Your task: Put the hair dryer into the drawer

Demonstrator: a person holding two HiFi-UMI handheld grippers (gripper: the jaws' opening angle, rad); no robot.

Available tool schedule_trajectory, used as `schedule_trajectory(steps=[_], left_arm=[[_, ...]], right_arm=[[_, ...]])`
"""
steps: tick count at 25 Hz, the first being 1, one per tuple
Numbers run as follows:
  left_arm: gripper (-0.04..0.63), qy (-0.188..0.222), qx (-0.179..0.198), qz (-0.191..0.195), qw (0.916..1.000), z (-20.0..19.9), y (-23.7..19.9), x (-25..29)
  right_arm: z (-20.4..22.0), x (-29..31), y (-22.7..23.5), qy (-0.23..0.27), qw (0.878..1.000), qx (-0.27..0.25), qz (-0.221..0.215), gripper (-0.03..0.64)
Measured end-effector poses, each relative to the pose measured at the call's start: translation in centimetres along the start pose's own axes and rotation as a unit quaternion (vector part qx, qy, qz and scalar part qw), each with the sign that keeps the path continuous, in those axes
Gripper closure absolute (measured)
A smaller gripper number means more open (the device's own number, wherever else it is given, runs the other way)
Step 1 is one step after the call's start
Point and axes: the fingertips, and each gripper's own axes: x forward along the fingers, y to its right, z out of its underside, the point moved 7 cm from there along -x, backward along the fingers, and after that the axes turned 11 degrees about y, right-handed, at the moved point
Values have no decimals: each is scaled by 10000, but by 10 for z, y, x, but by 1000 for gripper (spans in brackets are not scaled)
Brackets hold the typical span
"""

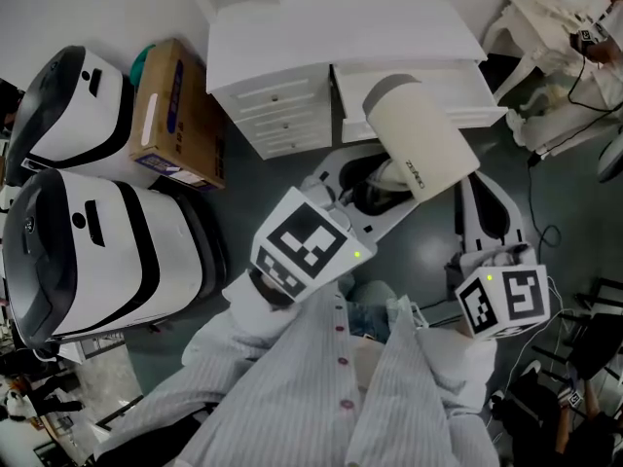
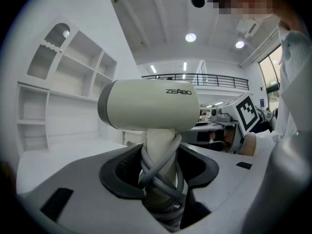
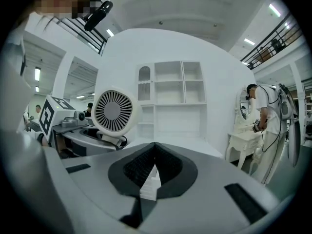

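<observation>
dresser (image 1: 341,37): big white one, right in front of the person
drawer (image 1: 475,93): on the dresser's right half; looked pulled out to me, but the dryer covered a good part of it
dryer (image 2: 148,105): cream barrel, grey rear end, held up in the air in front of the dresser. In the head view it was over the drawer, not in it yet
handling: hard smooth plastic, so stiff and a bit slippery. Top-heavy too, I'd guess, with the whole barrel sitting above the grip, though light enough for one gripper
where to grab: the handle (image 2: 158,150). The grey cord (image 2: 165,182) was wound round it, and that probably gave the pads some bite
left gripper (image 2: 161,167): jaws spread wide but clamped on the handle and its cord, carrying the dryer alone
right gripper (image 3: 155,162): jaws pressed together on nothing, hanging off to the dryer's right
</observation>
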Motion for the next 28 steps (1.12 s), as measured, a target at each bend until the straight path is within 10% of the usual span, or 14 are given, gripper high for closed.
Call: schedule_trajectory(steps=[28], left_arm=[[379,-107,-76,-480,9988,8,-83,98]], right_arm=[[27,86,112,-386,9989,221,-140,606]])
